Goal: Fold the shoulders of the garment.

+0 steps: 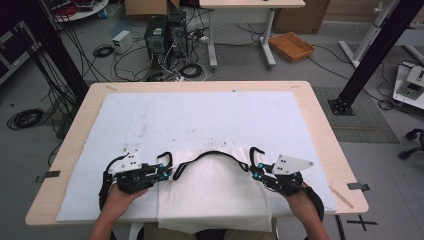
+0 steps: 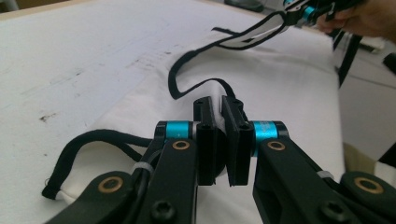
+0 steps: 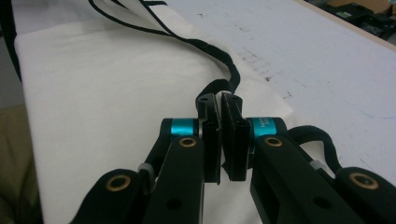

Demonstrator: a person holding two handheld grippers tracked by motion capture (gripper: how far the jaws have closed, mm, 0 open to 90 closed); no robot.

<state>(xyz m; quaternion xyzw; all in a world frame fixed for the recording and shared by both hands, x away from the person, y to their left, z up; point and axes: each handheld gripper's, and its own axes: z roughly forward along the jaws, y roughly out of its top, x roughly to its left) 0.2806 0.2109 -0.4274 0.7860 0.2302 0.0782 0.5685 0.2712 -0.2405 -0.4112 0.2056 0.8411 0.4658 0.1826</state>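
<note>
Cream cloth bag (image 1: 215, 192) lies at the surface's (image 1: 320, 125) near edge; left gripper (image 1: 168, 172) and right gripper (image 1: 254, 169) fingers clamp its top corners. Uneven pulling could slip the thin fabric free.

Left claw (image 1: 169, 172) and right claw (image 1: 254, 170) point inward, jaws apparently clamped, forearms low

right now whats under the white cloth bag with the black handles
The white cloth bag with black handles lies flat on a pale blue-white mat covering the light wooden table. Its near end hangs over the table edge. Whatever is inside or directly beneath it is covered.
</note>
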